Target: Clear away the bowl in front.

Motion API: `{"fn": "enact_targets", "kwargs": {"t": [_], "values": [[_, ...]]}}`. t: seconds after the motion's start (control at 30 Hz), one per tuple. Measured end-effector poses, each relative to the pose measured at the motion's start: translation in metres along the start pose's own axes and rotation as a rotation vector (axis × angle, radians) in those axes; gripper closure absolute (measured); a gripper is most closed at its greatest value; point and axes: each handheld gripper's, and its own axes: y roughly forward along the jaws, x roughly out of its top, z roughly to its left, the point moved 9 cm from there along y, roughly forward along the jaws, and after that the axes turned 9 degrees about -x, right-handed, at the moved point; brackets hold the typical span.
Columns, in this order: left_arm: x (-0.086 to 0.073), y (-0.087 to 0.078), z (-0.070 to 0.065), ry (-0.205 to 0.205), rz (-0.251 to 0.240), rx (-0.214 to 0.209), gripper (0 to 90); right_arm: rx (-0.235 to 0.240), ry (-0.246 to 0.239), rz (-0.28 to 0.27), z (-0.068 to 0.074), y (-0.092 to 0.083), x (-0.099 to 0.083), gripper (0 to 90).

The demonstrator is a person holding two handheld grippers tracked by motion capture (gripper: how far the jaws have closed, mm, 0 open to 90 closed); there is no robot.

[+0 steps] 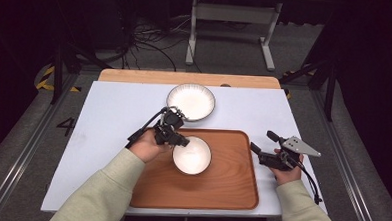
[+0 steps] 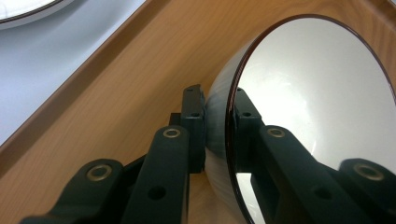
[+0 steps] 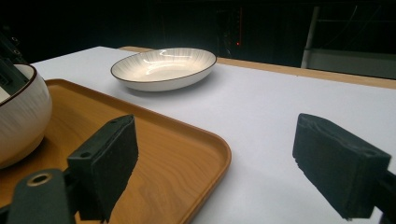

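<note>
We start at the left: the left gripper (image 1: 180, 140) is clamped on the near-left rim of the white bowl (image 1: 192, 155), one jaw inside and one outside the wall, as the left gripper view shows close up. The bowl sits on the wooden tray (image 1: 230, 192), in its upper-left part, and we judge it is resting on the tray floor or just off it; we cannot tell which. Behind the tray, the white plate (image 1: 191, 101) lies on the table (image 1: 108, 116), just beyond the tray's far edge and touched by nothing. Moving right, the right gripper (image 1: 262, 141) hovers past the tray's right rim with its jaws spread wide and nothing between them. We read the work as loading the dishes onto the tray: the bowl looks as good as placed, with only the release left. The plate is not yet on the tray, so roughly half is left.
</note>
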Motion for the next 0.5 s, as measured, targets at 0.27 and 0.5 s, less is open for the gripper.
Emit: {"fn": "enact_targets", "kwargs": {"t": [0.27,0.5], "values": [[-0.0010,-0.0006,0.0035,0.008,0.011,0.017,78.2,0.000,0.001,0.001,-0.0001,0.0001,-0.0002,14.6],[-0.0006,-0.0032,0.0046,0.003,0.000,0.017,73.6,-0.002,0.002,0.002,-0.0006,0.0003,-0.0003,14.6]]}}
